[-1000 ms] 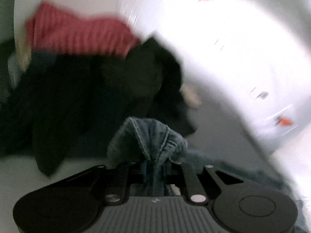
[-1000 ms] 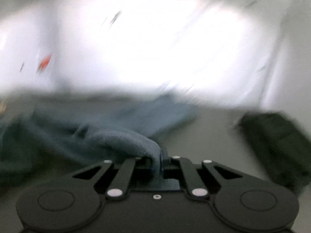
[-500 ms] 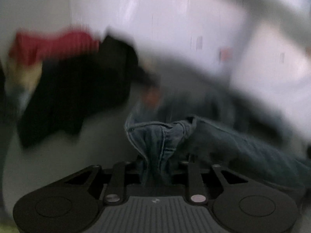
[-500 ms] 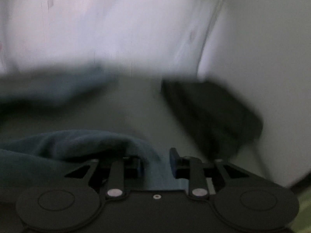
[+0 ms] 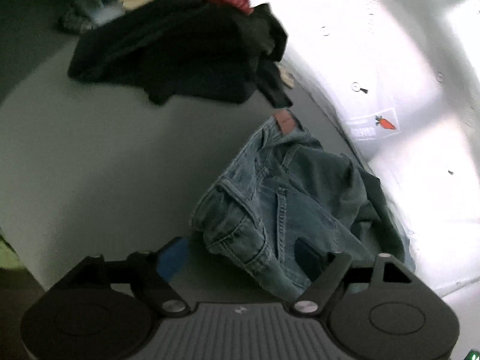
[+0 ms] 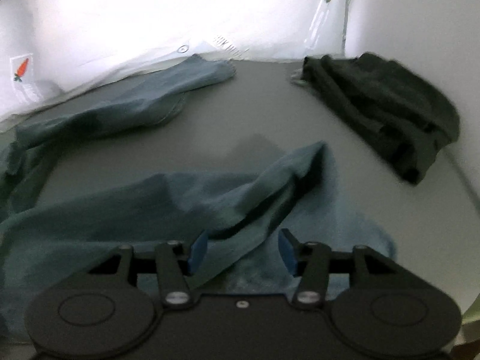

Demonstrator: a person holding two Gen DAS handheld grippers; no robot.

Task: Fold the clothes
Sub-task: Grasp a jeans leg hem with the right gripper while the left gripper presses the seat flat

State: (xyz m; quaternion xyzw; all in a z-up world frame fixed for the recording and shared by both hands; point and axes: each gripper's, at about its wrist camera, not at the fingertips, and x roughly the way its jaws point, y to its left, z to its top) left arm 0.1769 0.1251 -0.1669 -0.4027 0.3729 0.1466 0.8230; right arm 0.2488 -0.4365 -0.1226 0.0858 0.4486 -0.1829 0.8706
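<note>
Now both grippers' jaws are opening off the jeans: left gripper over the waistband, right gripper over a leg running toward the left edge of its frame.

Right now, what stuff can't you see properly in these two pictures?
- Left wrist view: the heap of clothes is blurred and cut off by the top edge; the black garment covers what lies under it.
- Left wrist view: the jeans run behind the left claw, so their lower part is hidden.
- Right wrist view: the folded dark garment is blurred; its kind is unclear.
- Right wrist view: the right claw hides denim beneath it.
</note>
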